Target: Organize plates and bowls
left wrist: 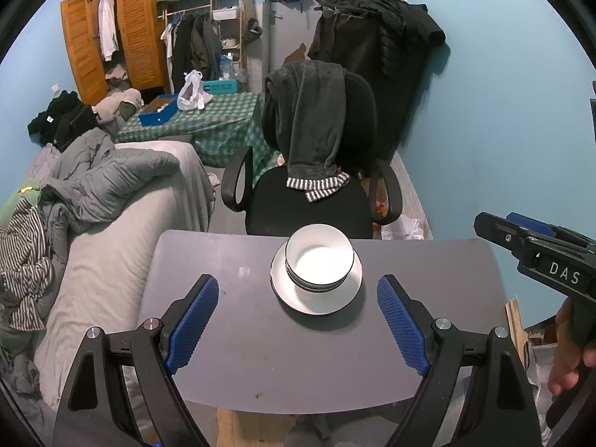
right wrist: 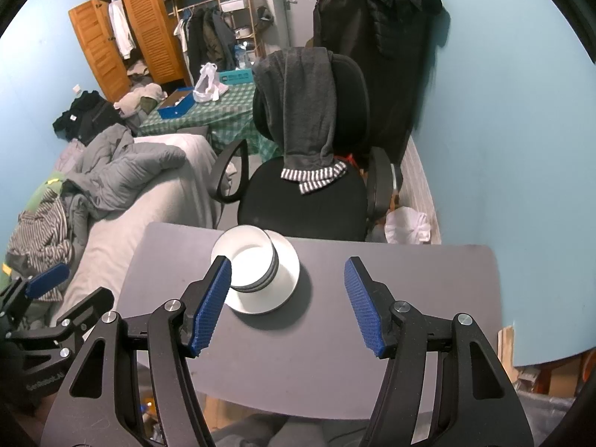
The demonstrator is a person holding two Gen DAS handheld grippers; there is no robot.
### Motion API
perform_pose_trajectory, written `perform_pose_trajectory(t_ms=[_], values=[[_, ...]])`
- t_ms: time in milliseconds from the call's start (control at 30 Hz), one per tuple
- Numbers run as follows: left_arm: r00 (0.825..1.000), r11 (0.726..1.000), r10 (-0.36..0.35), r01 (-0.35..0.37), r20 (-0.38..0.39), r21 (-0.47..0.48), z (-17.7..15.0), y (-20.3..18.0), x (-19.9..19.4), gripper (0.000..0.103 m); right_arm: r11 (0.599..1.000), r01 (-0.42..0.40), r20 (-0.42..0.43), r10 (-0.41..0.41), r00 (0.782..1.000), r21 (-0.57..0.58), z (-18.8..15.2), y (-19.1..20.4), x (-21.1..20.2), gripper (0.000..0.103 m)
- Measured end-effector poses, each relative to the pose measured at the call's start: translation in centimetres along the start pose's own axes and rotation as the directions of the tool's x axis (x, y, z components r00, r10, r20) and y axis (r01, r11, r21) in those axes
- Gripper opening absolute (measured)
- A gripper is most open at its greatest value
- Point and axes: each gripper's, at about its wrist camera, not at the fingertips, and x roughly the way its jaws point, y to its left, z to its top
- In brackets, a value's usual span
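Observation:
A stack of white bowls with dark rims (left wrist: 319,262) sits on a white plate (left wrist: 298,300) near the far edge of the grey table (left wrist: 260,342). The same stack (right wrist: 250,260) and plate (right wrist: 288,279) show in the right wrist view. My left gripper (left wrist: 298,290) is open and empty, held above the near side of the plate. My right gripper (right wrist: 288,270) is open and empty, just right of the bowls. The right gripper also shows in the left wrist view (left wrist: 536,253), and the left gripper in the right wrist view (right wrist: 48,290).
A black office chair (left wrist: 309,193) with a grey garment over its back stands right behind the table. A bed with grey bedding (left wrist: 111,193) lies to the left. A blue wall (left wrist: 503,130) is at the right. A green checked table (left wrist: 208,123) is farther back.

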Motion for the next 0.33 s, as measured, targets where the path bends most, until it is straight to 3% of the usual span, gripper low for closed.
perform_pose_trajectory(t_ms=[333], values=[[1.000,1.000,0.000,0.000,-0.003,0.002,-0.31,0.09,0.17,0.088,1.000,0.005,-0.009,-0.005,1.000,0.000,-0.27,-0.36,-0.05,0.062]])
